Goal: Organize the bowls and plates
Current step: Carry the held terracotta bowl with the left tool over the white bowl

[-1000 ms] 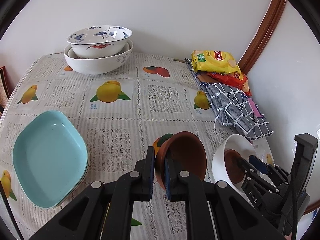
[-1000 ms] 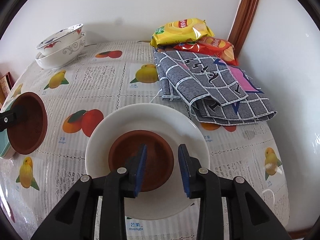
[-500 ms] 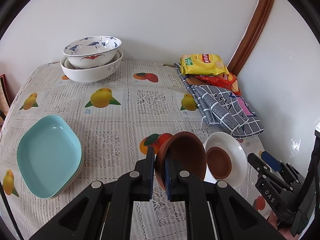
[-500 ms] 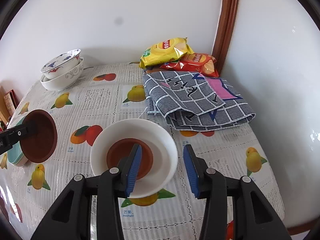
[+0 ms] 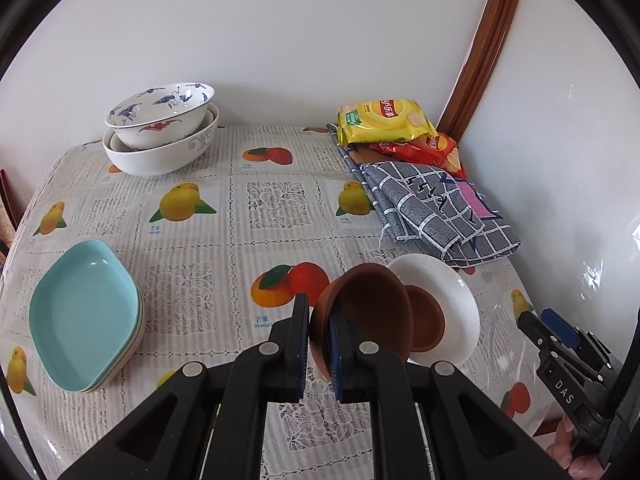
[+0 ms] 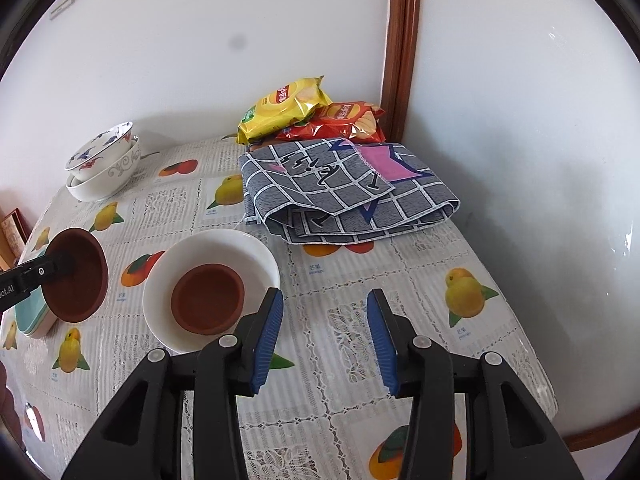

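Note:
My left gripper [image 5: 319,332] is shut on the rim of a brown bowl [image 5: 372,312], held tilted above the table just left of a white bowl [image 5: 456,300]. The held brown bowl also shows in the right wrist view [image 6: 78,276]. A second brown bowl [image 6: 208,298] sits inside the white bowl [image 6: 224,244]. My right gripper [image 6: 326,340] is open and empty, to the right of the white bowl and above the tablecloth; it also shows in the left wrist view [image 5: 548,328].
Stacked teal plates [image 5: 84,316] lie at the left. Two stacked patterned bowls [image 5: 160,136] stand at the back left. A folded grey checked cloth [image 6: 344,188] and two chip bags [image 6: 288,108] lie at the back right by the wall.
My right gripper has opened wider and pulled back to the right, away from the brown bowl in the white bowl. My left gripper has carried its brown bowl rightward, close to the white bowl.

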